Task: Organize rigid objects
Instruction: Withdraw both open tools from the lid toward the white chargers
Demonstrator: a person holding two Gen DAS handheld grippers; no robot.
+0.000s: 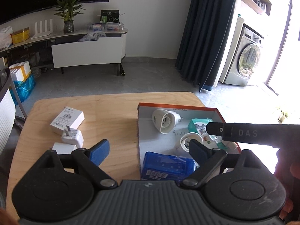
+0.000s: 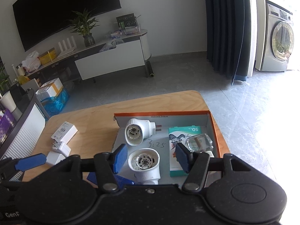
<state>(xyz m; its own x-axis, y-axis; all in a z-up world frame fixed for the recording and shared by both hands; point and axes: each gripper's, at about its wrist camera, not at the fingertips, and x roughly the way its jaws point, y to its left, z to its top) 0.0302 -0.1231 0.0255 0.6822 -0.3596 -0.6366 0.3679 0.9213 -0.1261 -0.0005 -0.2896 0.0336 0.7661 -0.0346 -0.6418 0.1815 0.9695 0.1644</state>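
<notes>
An orange-rimmed cardboard box (image 1: 178,109) (image 2: 161,113) stands on the right of the wooden table (image 1: 116,112). It holds two white lamp sockets (image 1: 165,121) (image 2: 137,132), a teal carton (image 2: 184,131), a clear glass piece (image 2: 199,142) and a blue plastic case (image 1: 166,166). My right gripper (image 2: 151,157) hangs over the box with the nearer socket (image 2: 144,162) between its fingers, the pads clear of it. My left gripper (image 1: 148,151) is wide open across the box's left wall and holds nothing. A white carton (image 1: 67,119) and two white plug adapters (image 1: 72,136) lie on the left.
The right gripper's black body (image 1: 243,133) reaches over the box's right side. The table's far edge drops to grey floor. Beyond are a white TV cabinet (image 1: 88,50), a dark curtain (image 1: 206,37) and a washing machine (image 1: 243,56).
</notes>
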